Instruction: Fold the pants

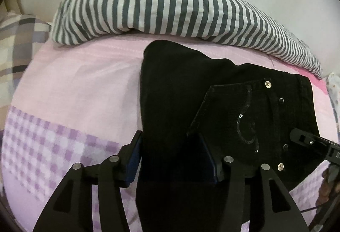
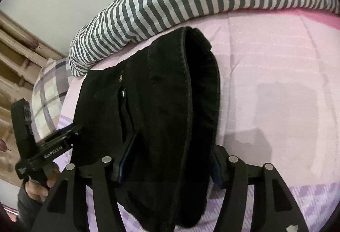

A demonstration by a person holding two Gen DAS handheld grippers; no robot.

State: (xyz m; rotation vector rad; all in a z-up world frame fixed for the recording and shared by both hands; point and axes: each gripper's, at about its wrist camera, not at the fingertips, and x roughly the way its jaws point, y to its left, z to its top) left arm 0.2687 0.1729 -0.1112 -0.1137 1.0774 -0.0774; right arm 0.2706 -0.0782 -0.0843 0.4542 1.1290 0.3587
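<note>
Black pants (image 1: 191, 87) with metal rivets lie partly folded on a pink bed sheet (image 1: 85, 83). My left gripper (image 1: 172, 157) has its jaws around a thick fold of the pants, fabric filling the gap between the blue pads. My right gripper (image 2: 170, 159) likewise holds the waistband end of the pants (image 2: 170, 87), fabric draped between its fingers. The right gripper also shows at the right edge of the left wrist view (image 1: 308, 140), and the left gripper at the left of the right wrist view (image 2: 55, 142).
A grey-and-white striped duvet (image 1: 170, 7) lies bunched along the far side of the bed against a white wall. A plaid pillow (image 1: 19, 45) sits at the left. The sheet has a purple checked band (image 1: 53, 142) near me.
</note>
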